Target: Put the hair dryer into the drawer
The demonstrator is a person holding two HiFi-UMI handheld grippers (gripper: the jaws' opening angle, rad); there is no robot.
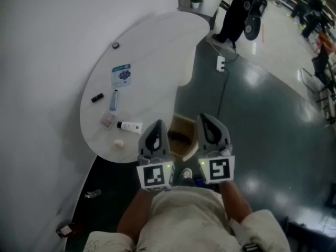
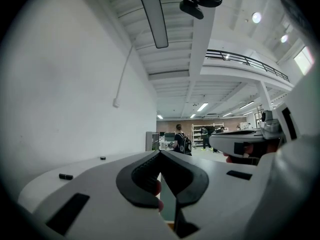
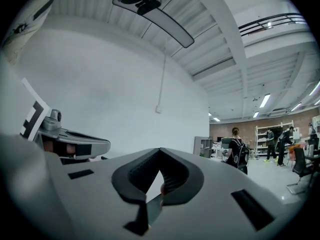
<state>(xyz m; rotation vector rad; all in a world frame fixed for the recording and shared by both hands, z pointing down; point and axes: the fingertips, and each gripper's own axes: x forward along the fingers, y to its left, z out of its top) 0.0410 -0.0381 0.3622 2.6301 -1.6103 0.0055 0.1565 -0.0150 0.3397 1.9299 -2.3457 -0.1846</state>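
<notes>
Both grippers are held up level in front of the person's chest, side by side, with nothing between their jaws. My left gripper (image 1: 156,124) (image 2: 160,153) is shut, its tips meeting. The right gripper (image 1: 207,117) (image 3: 160,150) is shut too. Below and between them a wooden drawer (image 1: 185,122) stands pulled out from under the white table (image 1: 157,46). A dark shape (image 1: 177,136) lies in the drawer; I cannot tell whether it is the hair dryer. Each gripper view looks out across the room over the table top.
On the table lie a blue-and-white packet (image 1: 121,75), a small black stick (image 1: 97,97), a blue tube (image 1: 113,100), a white tube (image 1: 129,126) and a round cream lump (image 1: 119,144). A power strip (image 1: 221,63) with its cable lies on the dark floor. A person (image 1: 231,14) stands further off.
</notes>
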